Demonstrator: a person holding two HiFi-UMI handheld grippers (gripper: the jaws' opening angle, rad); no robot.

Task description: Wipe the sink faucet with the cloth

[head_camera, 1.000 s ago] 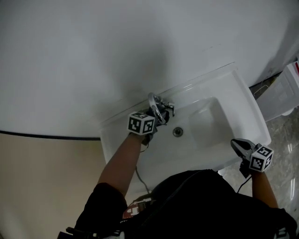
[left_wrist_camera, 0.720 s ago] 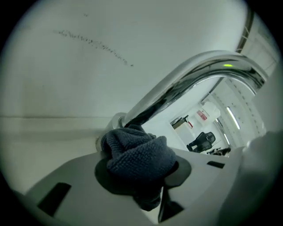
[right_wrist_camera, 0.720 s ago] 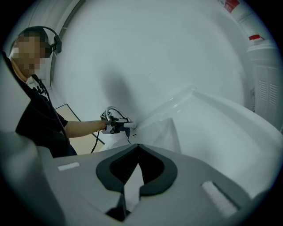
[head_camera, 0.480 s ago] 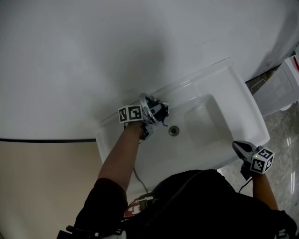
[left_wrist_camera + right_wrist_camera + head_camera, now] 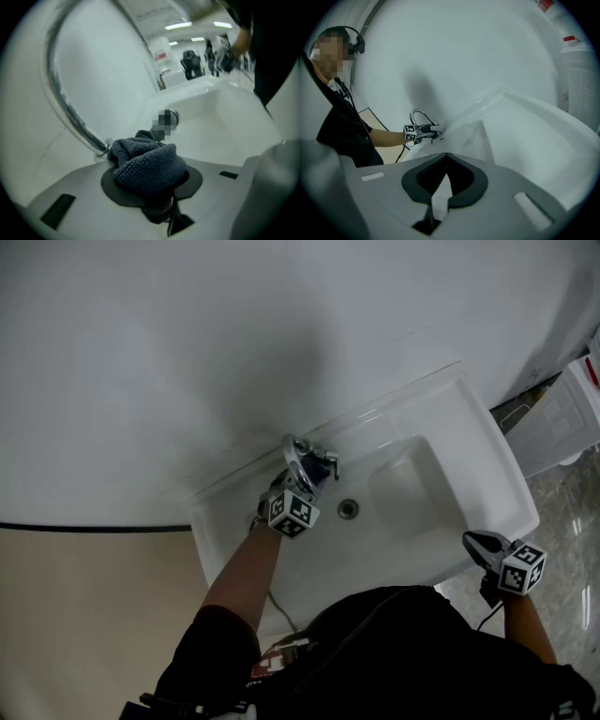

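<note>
Left gripper (image 5: 157, 197): jaws pinched on a dark grey-blue knitted cloth (image 5: 147, 161), which bulges out ahead of them as a rounded wad. Position: at the rear deck of the sink, on the left side of the faucet (image 5: 281, 488). Cloth: its front edge meets the foot of the curved chrome faucet (image 5: 70, 112), at the collar where the spout leaves the deck; its bulk points forward from the jaws toward that foot. Faucet: a tall arched tube rising from the back ledge and bending over toward the bowl (image 5: 298, 457), its long axis running from wall to basin, with a short handle stub on the side toward the bowl. Container: white ceramic rectangular sink (image 5: 450, 474), its bowl showing one round metal drain (image 5: 348, 509) in the floor, close below the spout. Right gripper (image 5: 440, 192): jaws pressed together with nothing between them, held at the sink's front right corner (image 5: 473, 542), well apart from the faucet. Second container: white plastic bin (image 5: 562, 427) on the floor beside the sink; contents not visible.
</note>
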